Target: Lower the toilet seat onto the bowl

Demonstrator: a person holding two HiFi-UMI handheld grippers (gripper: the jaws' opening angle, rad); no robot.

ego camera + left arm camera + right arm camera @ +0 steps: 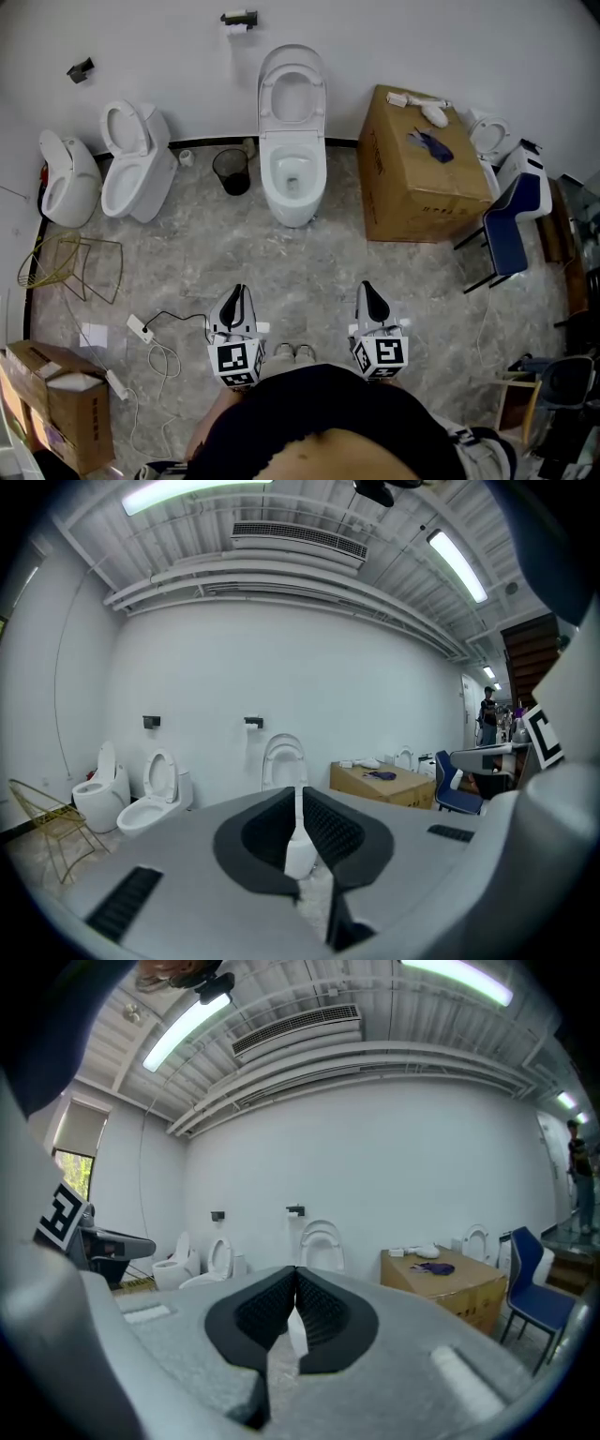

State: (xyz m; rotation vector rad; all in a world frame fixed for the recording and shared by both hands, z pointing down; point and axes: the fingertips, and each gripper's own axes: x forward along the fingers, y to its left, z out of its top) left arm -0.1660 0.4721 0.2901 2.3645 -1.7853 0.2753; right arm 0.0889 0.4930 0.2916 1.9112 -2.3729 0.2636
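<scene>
The white toilet (292, 178) stands against the far wall, its bowl open. Its seat (292, 92) and lid are raised upright against the wall. The raised seat shows as a white arch in the left gripper view (283, 755) and in the right gripper view (322, 1241). My left gripper (235, 294) and right gripper (367, 290) are held close to my body, well short of the toilet, both pointing toward it. Each is shut with nothing between its pads, as the left gripper (298, 797) and the right gripper (294, 1275) also show in their own views.
A black bin (232, 172) sits left of the toilet, and two more toilets (136, 173) (67, 180) stand further left. A large cardboard box (422, 178) and a blue chair (511, 225) stand on the right. A gold wire rack (70, 264) and a power strip with cables (141, 328) lie at left.
</scene>
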